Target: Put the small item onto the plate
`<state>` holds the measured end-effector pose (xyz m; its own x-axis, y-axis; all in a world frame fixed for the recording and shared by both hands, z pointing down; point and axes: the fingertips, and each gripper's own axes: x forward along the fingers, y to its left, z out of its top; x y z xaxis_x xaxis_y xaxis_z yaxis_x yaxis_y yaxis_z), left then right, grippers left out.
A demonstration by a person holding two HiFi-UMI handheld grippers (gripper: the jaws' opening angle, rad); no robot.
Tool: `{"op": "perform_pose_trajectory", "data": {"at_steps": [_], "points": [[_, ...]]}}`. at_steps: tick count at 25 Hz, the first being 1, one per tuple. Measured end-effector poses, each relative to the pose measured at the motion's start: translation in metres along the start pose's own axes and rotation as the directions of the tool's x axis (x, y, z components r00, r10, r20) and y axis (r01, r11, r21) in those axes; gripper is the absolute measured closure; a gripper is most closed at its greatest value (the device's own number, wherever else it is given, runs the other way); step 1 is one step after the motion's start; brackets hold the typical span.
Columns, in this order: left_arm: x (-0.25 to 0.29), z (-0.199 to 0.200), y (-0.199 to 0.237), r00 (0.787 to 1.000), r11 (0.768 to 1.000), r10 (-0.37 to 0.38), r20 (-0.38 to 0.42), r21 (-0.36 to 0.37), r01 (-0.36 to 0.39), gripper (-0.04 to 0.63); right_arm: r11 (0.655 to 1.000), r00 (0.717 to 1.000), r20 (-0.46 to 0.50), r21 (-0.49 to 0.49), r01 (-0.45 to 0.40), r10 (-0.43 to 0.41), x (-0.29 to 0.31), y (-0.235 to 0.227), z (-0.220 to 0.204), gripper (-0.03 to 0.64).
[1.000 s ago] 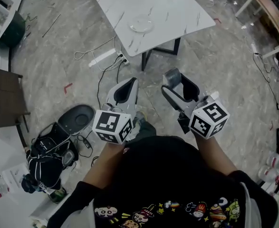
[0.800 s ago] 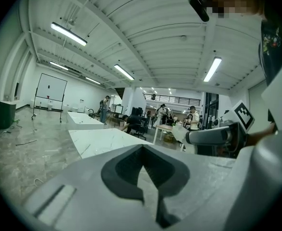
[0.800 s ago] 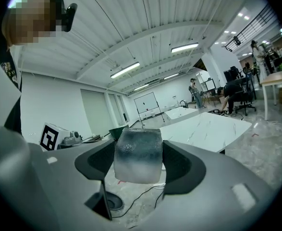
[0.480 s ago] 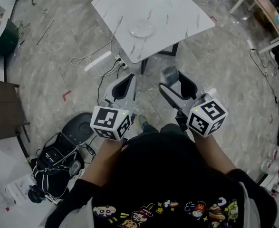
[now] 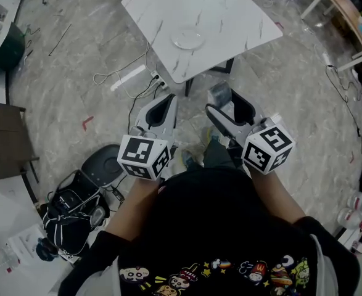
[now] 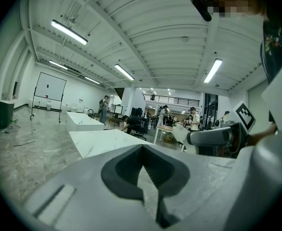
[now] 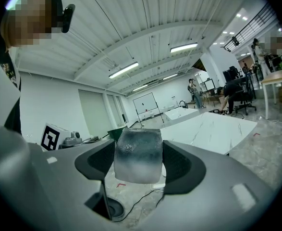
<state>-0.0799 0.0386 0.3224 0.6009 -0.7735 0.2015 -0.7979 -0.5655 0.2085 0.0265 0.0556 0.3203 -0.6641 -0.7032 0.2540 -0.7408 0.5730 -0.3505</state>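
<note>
The small cloudy grey block [image 7: 137, 154] is pinched between the jaws of the right gripper [image 5: 231, 106]. It is held out in front of the person, over the stone floor [image 5: 76, 60]. It is well apart from the plate [image 5: 188, 39], which lies on the white marble table [image 5: 230, 11] ahead. Beside it, the left gripper [image 5: 163, 111] has its jaws pressed together, with nothing between them.

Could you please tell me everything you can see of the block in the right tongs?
The block is small, roughly cubic with rounded edges, cloudy grey, darker and speckled near the top. It is clamped on both sides by the right tongs, touching nothing else, held in the air over the floor, short of the table.
</note>
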Motion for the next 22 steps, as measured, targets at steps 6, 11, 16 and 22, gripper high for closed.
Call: {"op": "perform_pose_trajectory", "data": {"at_steps": [6,11,16,22], "points": [[0.005,0.003,0.016,1.000,0.999,0.030,0.004,-0.015,-0.030,0.594,1.000,1.000,-0.007,-0.002,-0.021,0.021,0.019,-0.008,0.007,0.281],[0.030,0.008,0.031,0.998,0.998,0.061,-0.009,-0.016,-0.061,0.594,0.999,0.999,-0.024,0.004,-0.048,0.048,0.039,-0.029,0.015,0.281],[0.074,0.014,0.044,0.995,0.995,0.096,-0.026,-0.018,-0.096,0.594,0.997,0.996,-0.045,0.015,-0.081,0.082,0.062,-0.065,0.028,0.281],[0.130,0.018,0.061,0.988,0.988,0.150,-0.028,-0.024,-0.151,0.594,0.993,0.989,-0.085,0.016,-0.117,0.118,0.096,-0.117,0.039,0.281]]}}
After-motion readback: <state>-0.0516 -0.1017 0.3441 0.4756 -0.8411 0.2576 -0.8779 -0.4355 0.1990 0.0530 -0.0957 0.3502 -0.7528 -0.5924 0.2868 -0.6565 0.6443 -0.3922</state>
